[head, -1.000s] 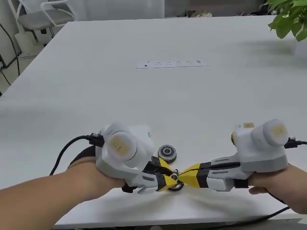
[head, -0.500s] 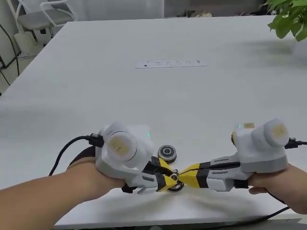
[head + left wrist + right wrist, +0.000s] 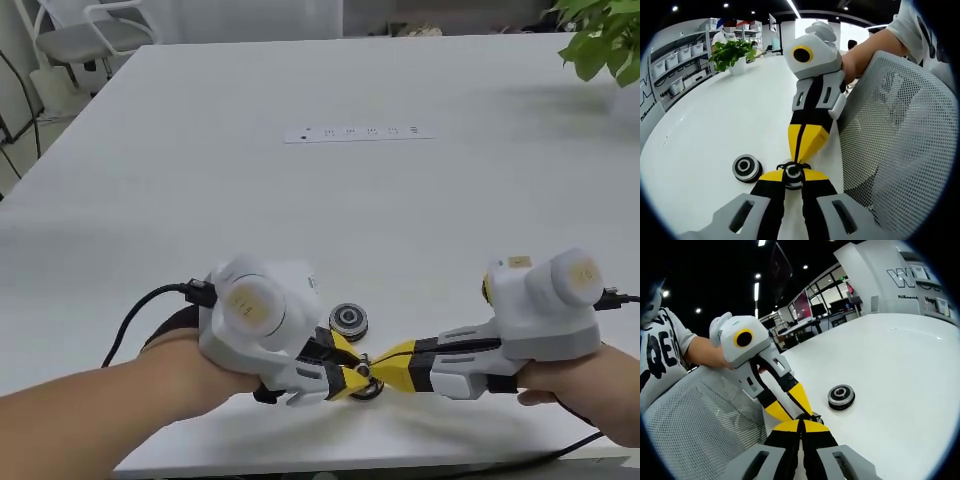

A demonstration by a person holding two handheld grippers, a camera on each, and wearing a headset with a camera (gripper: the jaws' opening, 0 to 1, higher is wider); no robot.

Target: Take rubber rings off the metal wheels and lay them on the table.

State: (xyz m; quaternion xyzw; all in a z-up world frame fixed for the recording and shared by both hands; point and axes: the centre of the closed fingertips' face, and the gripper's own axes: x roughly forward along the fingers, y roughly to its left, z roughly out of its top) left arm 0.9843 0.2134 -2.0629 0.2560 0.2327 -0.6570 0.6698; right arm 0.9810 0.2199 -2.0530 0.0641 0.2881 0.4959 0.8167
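Observation:
A small metal wheel with a black rubber ring point(image 3: 366, 386) sits near the table's front edge, between the two grippers. My left gripper point(image 3: 350, 376) is shut on this wheel point(image 3: 792, 172), one yellow tip on each side. My right gripper point(image 3: 373, 366) comes from the right, and its jaws are pressed together at the wheel's rim, on the rubber ring point(image 3: 813, 416). In the right gripper view its own tips point(image 3: 801, 423) hide most of the wheel. A second ringed wheel point(image 3: 348, 318) lies flat just behind them, also seen as a wheel point(image 3: 746, 167) and a wheel point(image 3: 841, 396).
The white table point(image 3: 300, 210) stretches far ahead, with a power strip point(image 3: 358, 133) at mid distance. A plant point(image 3: 600, 40) stands at the back right and a chair point(image 3: 90, 35) at the back left. A mesh chair back point(image 3: 900, 130) is close behind the front edge.

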